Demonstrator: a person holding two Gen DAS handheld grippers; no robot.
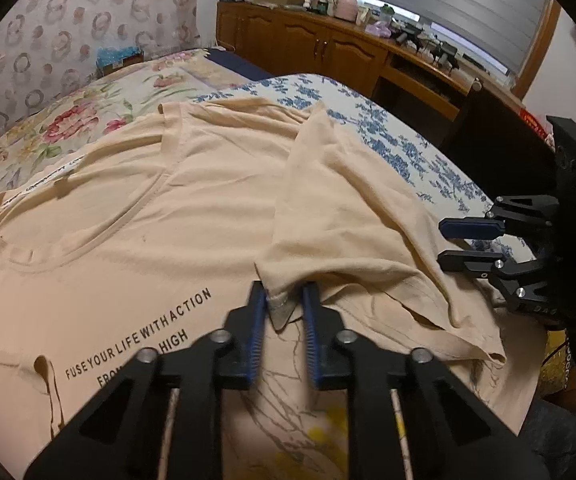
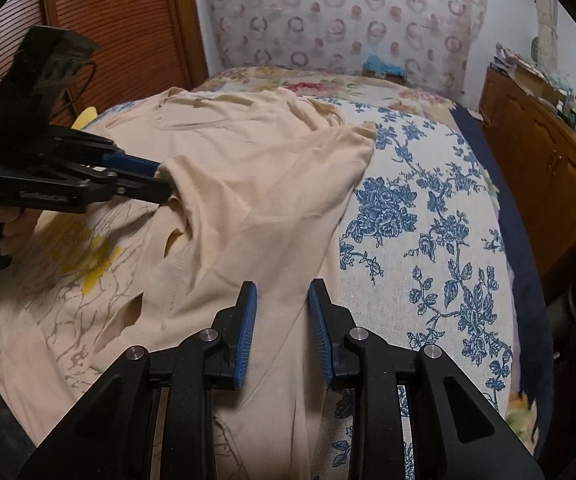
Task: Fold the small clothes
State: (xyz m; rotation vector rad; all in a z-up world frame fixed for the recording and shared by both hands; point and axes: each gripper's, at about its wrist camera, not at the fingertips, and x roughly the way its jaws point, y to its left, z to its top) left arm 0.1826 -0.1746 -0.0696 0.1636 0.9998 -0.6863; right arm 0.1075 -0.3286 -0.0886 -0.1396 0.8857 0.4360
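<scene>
A beige T-shirt (image 1: 168, 220) with black lettering (image 1: 140, 340) lies spread on the bed, neck opening toward the headboard. One side flap (image 1: 328, 200) is pulled over onto the body of the shirt. My left gripper (image 1: 283, 294) is shut on the edge of that flap, a pinch of cloth showing between its blue pads; the right wrist view shows the left gripper (image 2: 160, 182) from the side, clamped on the fabric. My right gripper (image 2: 282, 292) hovers open above the shirt's (image 2: 256, 184) lower part, nothing pinched. The left wrist view also has the right gripper (image 1: 446, 244), jaws apart.
The bed carries a blue-flowered cover (image 2: 428, 220) to the right of the shirt and a pink-flowered one (image 1: 80, 120) near the patterned headboard (image 2: 348, 20). A wooden cabinet (image 1: 308, 44) with clutter runs along the far side. A hand (image 2: 12, 232) holds the left gripper.
</scene>
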